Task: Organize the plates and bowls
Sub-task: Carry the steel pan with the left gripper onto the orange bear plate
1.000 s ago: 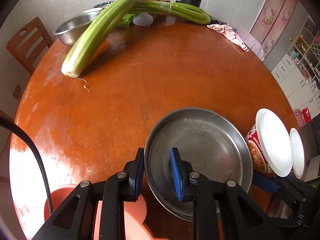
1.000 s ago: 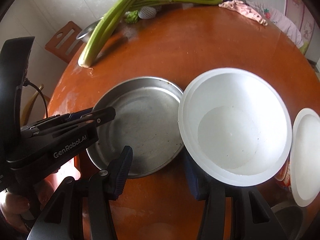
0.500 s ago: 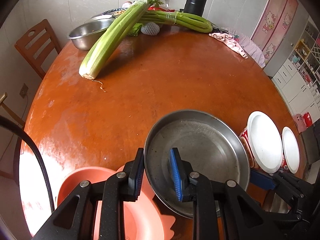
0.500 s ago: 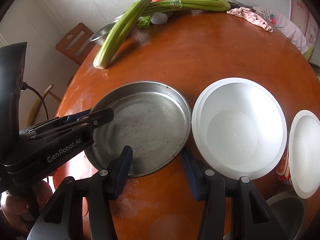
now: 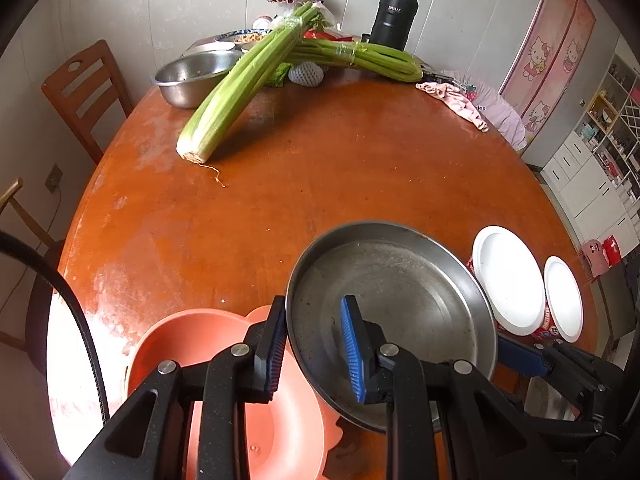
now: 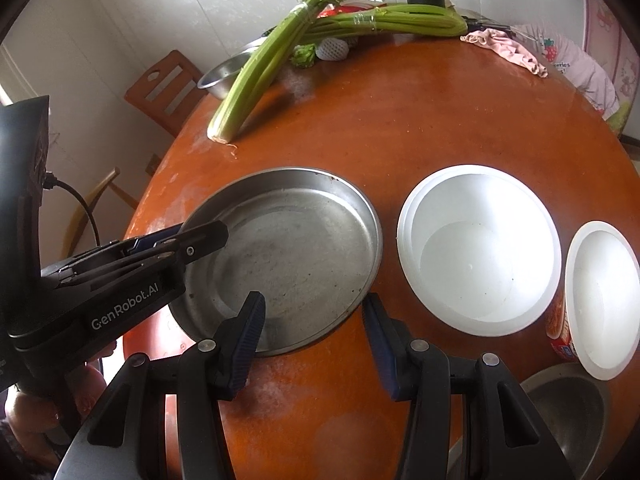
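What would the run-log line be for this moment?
left gripper: shut on metal plate rim | right gripper: holding nothing | plate: above pink plate

Clamped in the left gripper (image 5: 314,348), the pan (image 5: 400,292) is dull, scuffed steel. Under it sits a matt salmon plastic bowl (image 5: 176,336). Right of it the lids (image 6: 478,254) look like smooth white plastic. Beyond, the wooden table (image 5: 320,168) shines, varnish worn pale in patches.
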Demonstrator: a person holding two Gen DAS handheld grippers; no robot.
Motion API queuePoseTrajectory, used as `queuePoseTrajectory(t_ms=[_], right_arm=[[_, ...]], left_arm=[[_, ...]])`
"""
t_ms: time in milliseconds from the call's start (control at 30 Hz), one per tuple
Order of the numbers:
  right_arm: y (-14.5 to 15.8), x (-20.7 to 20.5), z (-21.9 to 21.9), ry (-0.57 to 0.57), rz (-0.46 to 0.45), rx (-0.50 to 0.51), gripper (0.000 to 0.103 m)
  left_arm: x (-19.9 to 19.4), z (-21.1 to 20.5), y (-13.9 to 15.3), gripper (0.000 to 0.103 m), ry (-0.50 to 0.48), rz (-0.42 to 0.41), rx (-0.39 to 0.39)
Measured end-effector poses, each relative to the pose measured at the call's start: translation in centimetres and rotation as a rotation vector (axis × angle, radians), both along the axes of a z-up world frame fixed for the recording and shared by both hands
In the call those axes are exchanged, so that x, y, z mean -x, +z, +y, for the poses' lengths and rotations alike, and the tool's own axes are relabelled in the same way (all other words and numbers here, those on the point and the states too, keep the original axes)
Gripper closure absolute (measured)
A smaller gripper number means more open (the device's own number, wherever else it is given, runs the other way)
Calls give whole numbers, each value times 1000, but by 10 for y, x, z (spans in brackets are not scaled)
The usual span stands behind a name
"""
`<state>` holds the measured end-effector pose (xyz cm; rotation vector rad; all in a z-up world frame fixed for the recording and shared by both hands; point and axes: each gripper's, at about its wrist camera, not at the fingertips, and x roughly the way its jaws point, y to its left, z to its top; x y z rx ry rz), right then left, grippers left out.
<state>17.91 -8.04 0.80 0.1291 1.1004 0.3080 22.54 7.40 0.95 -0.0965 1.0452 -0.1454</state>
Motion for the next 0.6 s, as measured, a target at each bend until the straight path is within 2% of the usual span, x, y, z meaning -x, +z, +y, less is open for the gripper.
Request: queuePoseTrajectory(t_ms=[333, 600], right_arm=[[22, 23, 11, 39, -64, -5, 50], [36, 39, 32, 94, -105, -9, 50]], left_arm=[[29, 16, 23, 77, 30, -59, 6], [56, 39, 38, 77, 92, -102, 21]])
